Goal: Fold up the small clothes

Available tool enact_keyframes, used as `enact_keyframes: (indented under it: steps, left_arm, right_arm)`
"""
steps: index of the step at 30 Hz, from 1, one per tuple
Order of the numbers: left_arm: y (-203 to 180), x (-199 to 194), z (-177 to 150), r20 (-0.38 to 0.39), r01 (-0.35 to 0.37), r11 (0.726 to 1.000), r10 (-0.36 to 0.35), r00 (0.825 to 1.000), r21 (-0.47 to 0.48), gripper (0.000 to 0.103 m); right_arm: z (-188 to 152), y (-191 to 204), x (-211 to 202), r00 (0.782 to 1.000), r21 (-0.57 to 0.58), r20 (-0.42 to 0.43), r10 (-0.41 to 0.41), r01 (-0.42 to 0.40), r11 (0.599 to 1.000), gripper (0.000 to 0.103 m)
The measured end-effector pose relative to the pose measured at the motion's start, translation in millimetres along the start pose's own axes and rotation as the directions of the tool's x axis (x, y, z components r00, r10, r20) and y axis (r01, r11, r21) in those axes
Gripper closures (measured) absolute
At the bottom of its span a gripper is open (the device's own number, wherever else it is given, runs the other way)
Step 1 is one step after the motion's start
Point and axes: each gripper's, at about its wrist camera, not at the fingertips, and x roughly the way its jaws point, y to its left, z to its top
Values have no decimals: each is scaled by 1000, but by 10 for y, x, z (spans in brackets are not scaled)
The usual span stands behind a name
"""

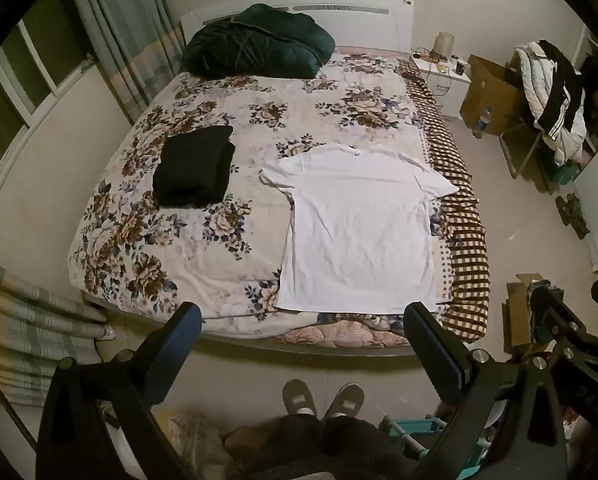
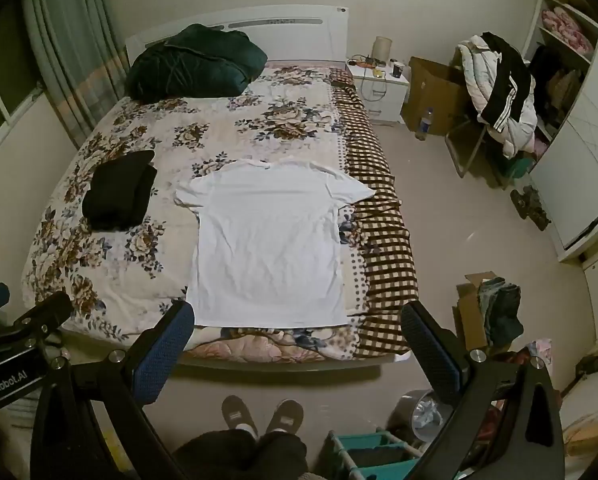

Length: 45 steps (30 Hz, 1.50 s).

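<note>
I hold both tools tilted steeply downward, side by side: the left tool [image 1: 303, 328] and right tool [image 2: 299, 326] each gape fully, nothing between their fingers. My slippered feet [image 2: 263, 412] stand below them.

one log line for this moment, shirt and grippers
white t-shirt: spread flat on bed, unfolded | black garment: folded, beside it | left gripper: open, empty | right gripper: open, empty
</note>
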Motion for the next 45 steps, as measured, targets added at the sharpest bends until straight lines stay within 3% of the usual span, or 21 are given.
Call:
enact_keyframes:
  steps: [45]
  left_arm:
    - [37,-66,29,7,0,1000,0,1000,0,0]
  right_arm:
    - [84,120,-280,1000,1,16,18,-19,1000,0]
